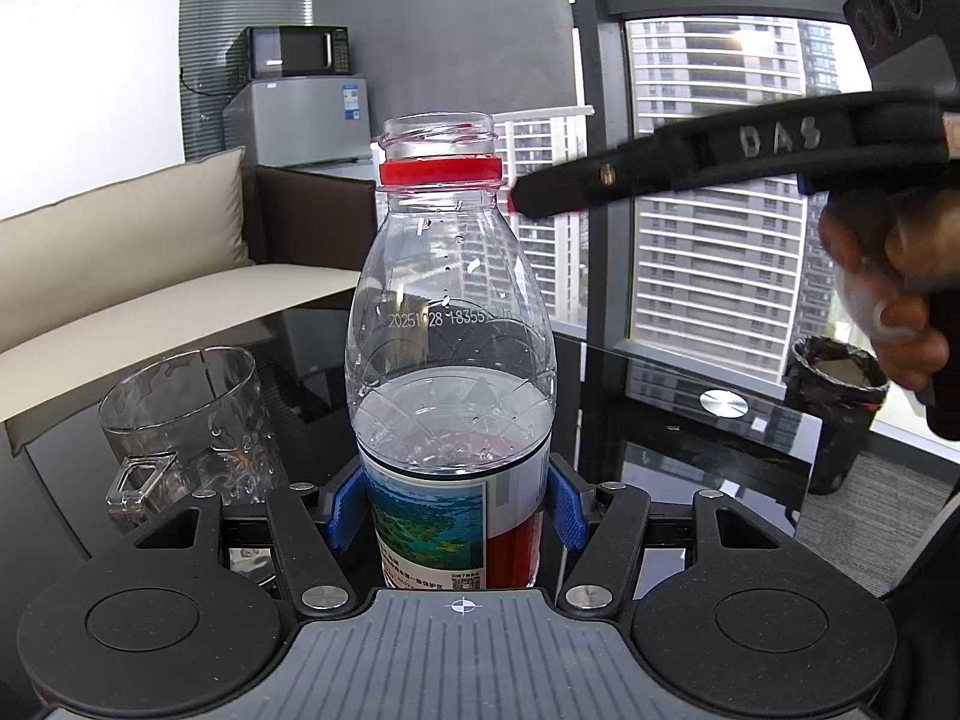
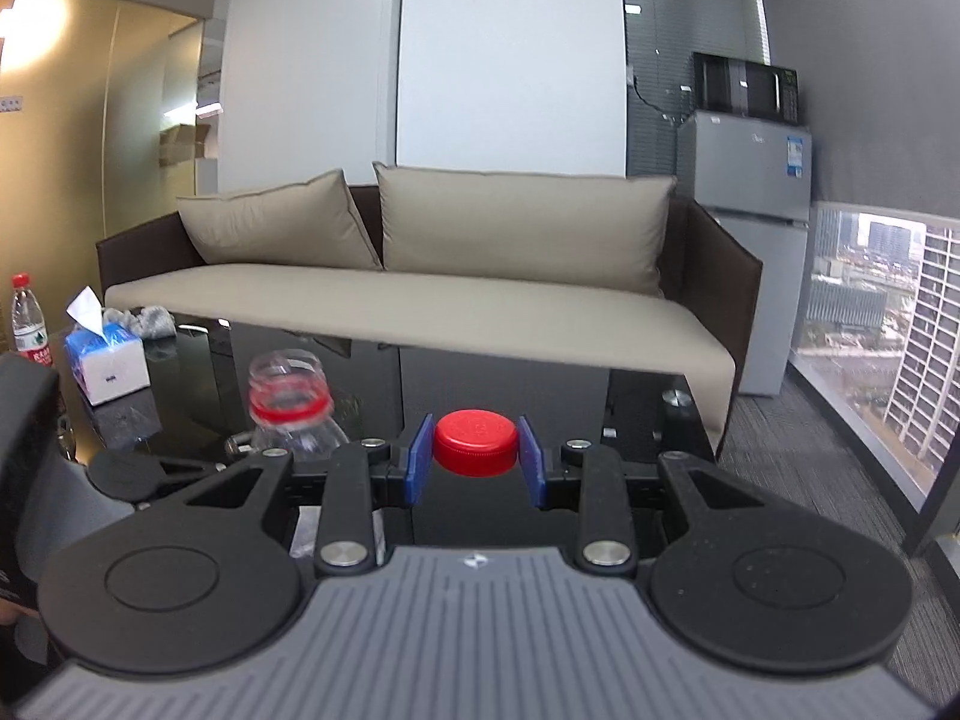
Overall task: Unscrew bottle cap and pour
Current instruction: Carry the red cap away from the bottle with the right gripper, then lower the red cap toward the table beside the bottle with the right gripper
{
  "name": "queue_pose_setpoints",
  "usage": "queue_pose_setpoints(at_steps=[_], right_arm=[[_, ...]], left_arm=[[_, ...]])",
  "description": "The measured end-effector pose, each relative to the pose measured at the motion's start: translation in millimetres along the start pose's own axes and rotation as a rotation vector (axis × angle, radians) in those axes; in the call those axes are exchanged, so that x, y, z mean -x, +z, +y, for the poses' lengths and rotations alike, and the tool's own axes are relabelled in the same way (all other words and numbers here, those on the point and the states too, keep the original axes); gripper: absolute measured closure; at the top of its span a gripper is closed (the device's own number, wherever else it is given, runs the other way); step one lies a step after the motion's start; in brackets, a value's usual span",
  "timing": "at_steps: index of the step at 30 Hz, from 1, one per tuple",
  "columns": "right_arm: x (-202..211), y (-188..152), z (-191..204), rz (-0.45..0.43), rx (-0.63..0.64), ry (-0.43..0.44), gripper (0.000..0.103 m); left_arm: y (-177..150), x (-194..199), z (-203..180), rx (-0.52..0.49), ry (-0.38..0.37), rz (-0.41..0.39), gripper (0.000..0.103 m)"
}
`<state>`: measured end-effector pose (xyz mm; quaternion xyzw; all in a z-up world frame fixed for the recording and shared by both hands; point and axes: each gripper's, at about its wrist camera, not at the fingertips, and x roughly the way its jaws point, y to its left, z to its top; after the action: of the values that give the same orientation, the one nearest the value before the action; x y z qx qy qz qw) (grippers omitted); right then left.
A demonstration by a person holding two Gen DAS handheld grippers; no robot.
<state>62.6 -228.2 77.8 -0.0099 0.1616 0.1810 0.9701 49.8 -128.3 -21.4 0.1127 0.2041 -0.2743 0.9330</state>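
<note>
Left wrist view: left gripper [image 1: 454,507] is clamping the bottle [image 1: 450,354] at the label band, blue pads [image 1: 339,513] pressing both sides, jaws closed to bottle width. Bottle is standing upright dead ahead of the gripper, neck open, red tamper ring [image 1: 440,170] sitting below the threads, water filling roughly the lower half. Glass mug [image 1: 192,420] is sitting on the black glass table [image 1: 690,438] just left of the gripper, beside the bottle, handle facing the camera. Right gripper [image 1: 522,198] is reaching in from the upper right, tip near the bottle neck, a sliver of red showing at its end.

Right wrist view: right gripper [image 2: 475,457] is pinching the red cap [image 2: 475,443] between its blue pads [image 2: 419,457], jaws narrowed to cap width, cap fully off the bottle. Open bottle neck is showing blurred to the left of the fingers, slightly further out. Tissue box [image 2: 108,360] and a second, capped bottle [image 2: 27,318] are sitting far left on the table.
</note>
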Motion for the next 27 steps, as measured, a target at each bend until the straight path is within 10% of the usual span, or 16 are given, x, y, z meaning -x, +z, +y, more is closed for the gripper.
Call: queue_pose_setpoints(at_steps=[27], right_arm=[[-42.8,-48.2,-12.5,0.240,-0.039,-0.046,0.070]], left_arm=[[-0.9,1.7,-1.3,0.003,-0.001,0.002,0.046]])
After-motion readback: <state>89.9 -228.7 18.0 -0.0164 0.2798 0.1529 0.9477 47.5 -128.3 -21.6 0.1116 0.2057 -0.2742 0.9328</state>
